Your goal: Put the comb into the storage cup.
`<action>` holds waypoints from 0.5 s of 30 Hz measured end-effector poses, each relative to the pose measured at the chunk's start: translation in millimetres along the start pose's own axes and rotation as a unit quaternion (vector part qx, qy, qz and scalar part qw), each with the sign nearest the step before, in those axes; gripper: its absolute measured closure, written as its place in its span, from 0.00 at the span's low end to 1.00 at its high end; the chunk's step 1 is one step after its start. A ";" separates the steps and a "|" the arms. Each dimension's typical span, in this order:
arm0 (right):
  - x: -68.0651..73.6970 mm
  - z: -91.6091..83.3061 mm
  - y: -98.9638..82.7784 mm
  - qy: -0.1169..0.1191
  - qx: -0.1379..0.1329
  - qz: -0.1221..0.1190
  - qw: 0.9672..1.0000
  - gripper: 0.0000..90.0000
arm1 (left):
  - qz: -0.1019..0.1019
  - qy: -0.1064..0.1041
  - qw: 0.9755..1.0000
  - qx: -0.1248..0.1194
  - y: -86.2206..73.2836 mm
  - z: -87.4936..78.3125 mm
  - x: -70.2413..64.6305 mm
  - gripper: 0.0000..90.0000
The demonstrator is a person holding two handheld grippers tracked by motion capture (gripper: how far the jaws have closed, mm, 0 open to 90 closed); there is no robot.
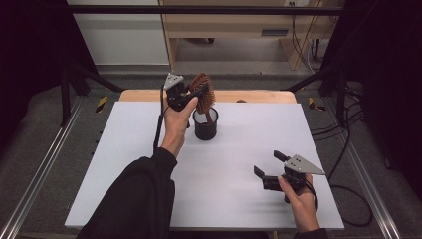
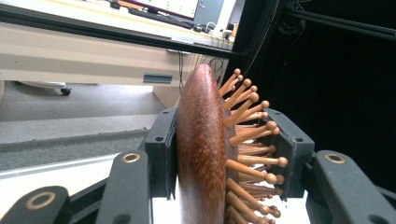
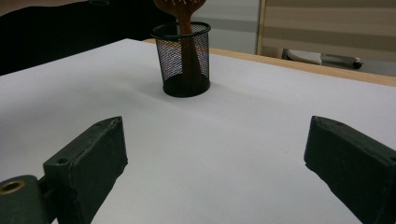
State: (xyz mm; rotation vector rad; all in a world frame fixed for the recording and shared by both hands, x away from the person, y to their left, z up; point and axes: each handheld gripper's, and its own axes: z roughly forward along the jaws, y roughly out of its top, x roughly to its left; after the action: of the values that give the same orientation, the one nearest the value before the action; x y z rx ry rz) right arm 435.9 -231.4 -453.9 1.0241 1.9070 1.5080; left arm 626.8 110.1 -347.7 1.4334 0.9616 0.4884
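Overhead, left tongs (image 1: 197,95) clamp the wooden hairbrush (image 1: 203,92), its handle inside the mesh cup (image 1: 205,124); right tongs (image 1: 269,164) gape apart.

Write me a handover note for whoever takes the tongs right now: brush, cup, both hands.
Left tongs: shut on the wooden hairbrush head, one jaw on its back, one on the bristles.
Right tongs: open, empty, low over the white table, near side.
Mesh cup: upright, far middle of the table.
Done: brush handle stands inside the cup.
Left, probably: release and pull the left tongs away.
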 end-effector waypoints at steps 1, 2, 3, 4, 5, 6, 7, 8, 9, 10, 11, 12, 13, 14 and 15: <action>0.0 0.0 0.0 0.000 0.000 0.000 1.000 0.06 | 0.000 0.000 1.000 0.000 -0.3 0.1 -0.1 0.56; 0.1 0.1 0.0 0.000 0.000 0.001 1.000 0.06 | 0.000 -0.001 1.000 0.000 -0.4 0.1 0.0 0.56; 0.0 0.0 0.0 0.000 0.000 0.002 1.000 0.06 | 0.000 0.000 1.000 -0.001 -0.4 0.1 0.0 0.56; 0.0 0.1 0.0 0.000 -0.001 0.001 1.000 0.06 | 0.000 0.000 1.000 -0.001 -0.5 -0.1 0.1 0.56; 0.0 0.1 -0.1 -0.001 -0.001 0.001 1.000 0.06 | -0.001 0.000 1.000 0.000 -0.7 -0.2 0.4 0.56; -0.1 0.0 -0.1 -0.001 0.000 0.001 1.000 0.06 | -0.002 0.000 1.000 0.000 -1.0 -0.2 0.6 0.56; -0.1 0.2 -0.1 -0.001 0.000 0.001 1.000 0.06 | -0.001 0.000 1.000 0.001 -1.4 -0.4 0.9 0.56; -0.1 0.2 -0.1 -0.001 0.000 0.001 1.000 0.06 | -0.001 0.000 1.000 0.001 -2.0 -0.5 1.0 0.56; -0.1 0.2 -0.1 -0.001 0.000 0.001 1.000 0.06 | -0.002 0.000 1.000 0.001 -2.5 -0.6 1.4 0.56; 0.0 0.2 -0.1 0.000 0.000 0.001 1.000 0.06 | -0.003 -0.001 1.000 0.001 -3.0 -0.6 1.8 0.56; 0.0 0.2 -0.1 0.000 0.000 0.001 1.000 0.06 | -0.005 -0.001 1.000 0.001 -3.5 -0.5 2.0 0.56; -0.1 0.2 -0.1 0.000 0.000 0.001 1.000 0.06 | -0.006 -0.001 1.000 0.000 -3.9 -0.3 2.1 0.56; -0.1 0.2 -0.2 0.000 0.000 0.001 1.000 0.06 | -0.006 -0.001 1.000 0.000 -4.1 -0.2 2.1 0.56; -0.1 0.2 -0.2 0.000 0.000 0.001 1.000 0.06 | -0.006 -0.002 1.000 0.001 -4.3 -0.2 2.0 0.56; -0.1 0.2 -0.2 0.000 0.000 0.001 1.000 0.06 | -0.006 -0.002 1.000 0.001 -4.5 -0.1 1.9 0.56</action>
State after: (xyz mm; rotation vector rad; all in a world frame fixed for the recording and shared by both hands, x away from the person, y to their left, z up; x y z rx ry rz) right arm 436.1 -231.4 -454.2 1.0266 1.9069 1.5086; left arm 626.6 111.1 -352.5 1.4284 0.9672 0.4754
